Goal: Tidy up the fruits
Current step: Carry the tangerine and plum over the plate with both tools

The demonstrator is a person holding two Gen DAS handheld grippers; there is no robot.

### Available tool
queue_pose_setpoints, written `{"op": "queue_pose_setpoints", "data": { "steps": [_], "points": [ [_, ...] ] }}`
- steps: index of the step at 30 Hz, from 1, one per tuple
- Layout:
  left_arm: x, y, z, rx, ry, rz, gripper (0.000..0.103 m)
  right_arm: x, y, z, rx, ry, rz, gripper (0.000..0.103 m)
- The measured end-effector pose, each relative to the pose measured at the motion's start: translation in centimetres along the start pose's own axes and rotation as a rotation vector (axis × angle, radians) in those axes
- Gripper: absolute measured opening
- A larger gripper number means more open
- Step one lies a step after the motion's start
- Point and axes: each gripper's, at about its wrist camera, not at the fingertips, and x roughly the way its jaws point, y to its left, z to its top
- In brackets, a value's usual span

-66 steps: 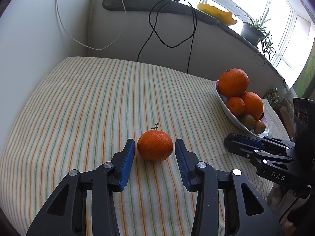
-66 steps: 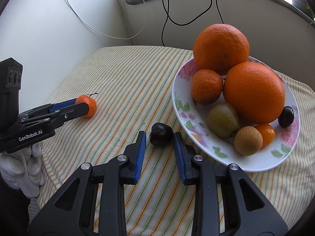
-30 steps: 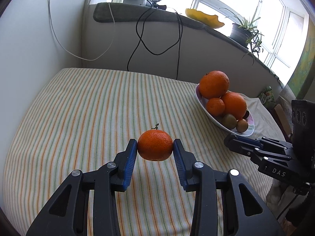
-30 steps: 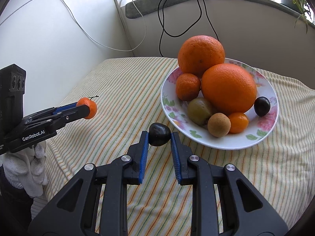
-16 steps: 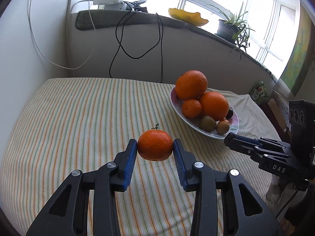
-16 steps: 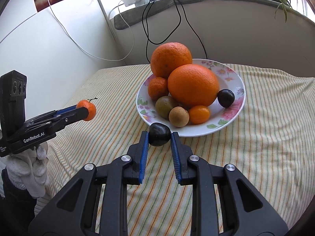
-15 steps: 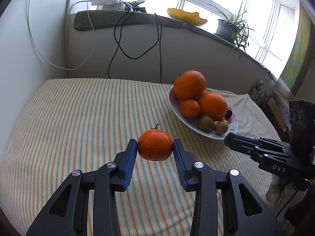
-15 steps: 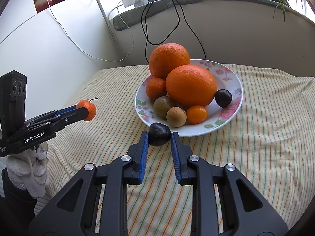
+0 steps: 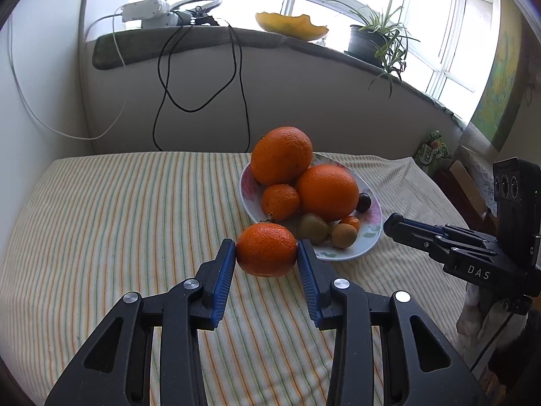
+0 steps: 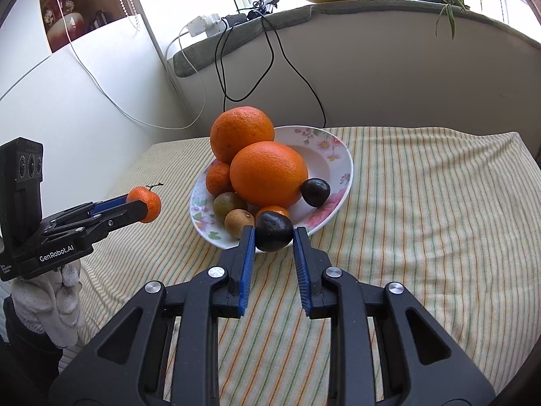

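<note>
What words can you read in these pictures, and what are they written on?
"GenRobot.AI": white letters on the black body of the left gripper, seen in the right wrist view.
"DAS": white letters on the black body of the right gripper, seen in the left wrist view; the word seems cut off.
A lone "G" shows on that gripper's camera block.
Small print under "GenRobot.AI": too small to read.
Green packet near the window: its writing is too blurred to read.

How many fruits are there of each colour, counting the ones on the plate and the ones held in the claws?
Orange: 5, namely two big oranges, a small one and a partly hidden tiny one on the plate, plus the mandarin in the left claw.
Dark purple: 2, one on the plate, one in the right claw.
Green-brown: 2.
Total: 9
</note>
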Motion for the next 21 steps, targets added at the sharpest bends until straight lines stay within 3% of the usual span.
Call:
{"op": "queue_pose_setpoints", "data": {
  "steps": [21],
  "points": [
    [3.2,-4.0,3.5,0.069,-0.006,-0.034,0.036,1.9,-4.0,3.9,-0.005,-0.025,-0.025,0.024]
  ]
}}
